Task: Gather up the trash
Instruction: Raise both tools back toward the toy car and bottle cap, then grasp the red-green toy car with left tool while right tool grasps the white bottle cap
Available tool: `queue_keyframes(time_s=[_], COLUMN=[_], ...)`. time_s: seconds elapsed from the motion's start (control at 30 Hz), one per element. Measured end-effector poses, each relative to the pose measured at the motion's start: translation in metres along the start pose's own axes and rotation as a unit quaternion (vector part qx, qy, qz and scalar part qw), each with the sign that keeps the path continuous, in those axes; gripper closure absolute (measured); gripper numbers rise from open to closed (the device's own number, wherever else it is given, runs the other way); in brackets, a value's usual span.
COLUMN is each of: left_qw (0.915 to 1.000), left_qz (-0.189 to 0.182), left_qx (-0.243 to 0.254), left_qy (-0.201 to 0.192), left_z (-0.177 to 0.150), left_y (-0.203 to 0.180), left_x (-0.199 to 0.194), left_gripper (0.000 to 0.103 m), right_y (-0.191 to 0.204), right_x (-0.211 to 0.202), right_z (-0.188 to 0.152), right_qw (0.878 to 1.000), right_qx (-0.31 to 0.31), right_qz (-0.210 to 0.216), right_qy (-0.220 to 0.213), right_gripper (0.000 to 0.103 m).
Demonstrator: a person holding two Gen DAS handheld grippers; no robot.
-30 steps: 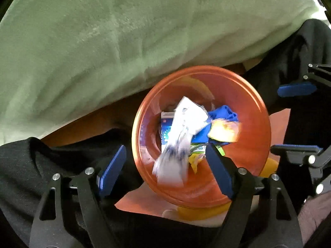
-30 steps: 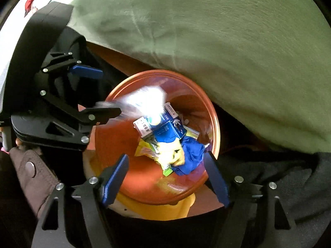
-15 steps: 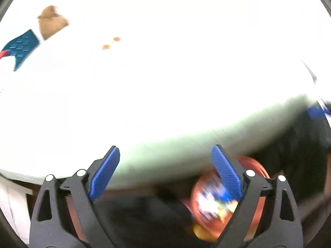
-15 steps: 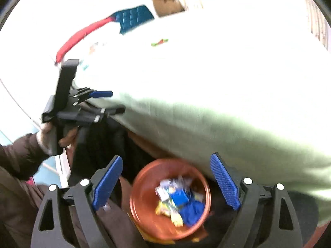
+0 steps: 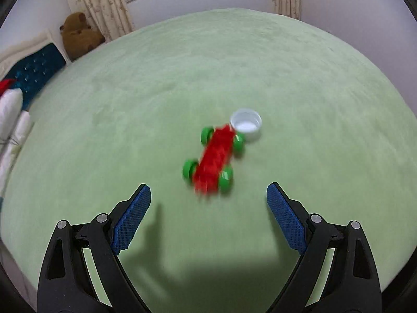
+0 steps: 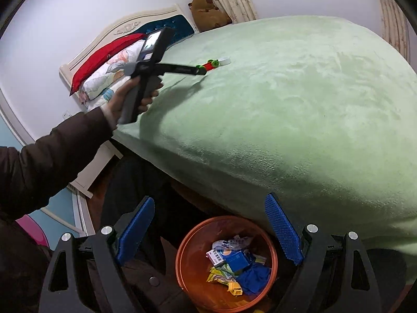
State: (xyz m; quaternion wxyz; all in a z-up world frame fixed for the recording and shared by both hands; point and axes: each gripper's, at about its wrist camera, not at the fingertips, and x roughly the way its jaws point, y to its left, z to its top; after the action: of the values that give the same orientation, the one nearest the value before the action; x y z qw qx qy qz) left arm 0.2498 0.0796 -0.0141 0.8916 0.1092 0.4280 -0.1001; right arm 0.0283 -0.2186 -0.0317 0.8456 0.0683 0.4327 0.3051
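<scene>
White cap on the bed — likely light, rigid, slippery; take across the rim — left gripper gaping, empty, right gripper likewise.

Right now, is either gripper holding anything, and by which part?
Nothing is held. The left gripper is open above the bed, short of the toy car; the right gripper is open over the trash bin.

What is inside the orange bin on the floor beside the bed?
The orange bin holds white wrappers, a blue carton, a yellow packet and crumpled blue cloth. Anything under that pile is covered.
</scene>
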Motion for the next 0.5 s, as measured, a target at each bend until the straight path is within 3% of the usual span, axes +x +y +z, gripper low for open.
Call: queue_keyframes(time_s=[0.17, 0.27, 0.37, 0.5], left_qw=[0.9998, 0.9995, 0.9995, 0.9998], left_qz=[-0.010, -0.030, -0.030, -0.015], left_qx=[-0.015, -0.009, 0.005, 0.000], left_qy=[0.000, 0.005, -0.005, -0.014], left_z=[0.006, 0.006, 0.003, 0.000], left_y=[0.008, 0.006, 0.001, -0.005], left_x=[0.027, 0.033, 0.031, 0.029], left_gripper=[0.015, 0.043, 0.065, 0.065], right_y=[-0.002, -0.001, 0.000, 0.002], right_x=[0.005, 0.010, 0.016, 0.025], right_z=[0.006, 0.010, 0.015, 0.032], right_qw=[1.000, 1.000, 1.000, 1.000], right_qx=[0.008, 0.006, 0.007, -0.002], right_qz=[-0.004, -0.003, 0.001, -0.004], right_qy=[0.009, 0.013, 0.016, 0.011], right_gripper=[0.018, 0.018, 0.018, 0.018])
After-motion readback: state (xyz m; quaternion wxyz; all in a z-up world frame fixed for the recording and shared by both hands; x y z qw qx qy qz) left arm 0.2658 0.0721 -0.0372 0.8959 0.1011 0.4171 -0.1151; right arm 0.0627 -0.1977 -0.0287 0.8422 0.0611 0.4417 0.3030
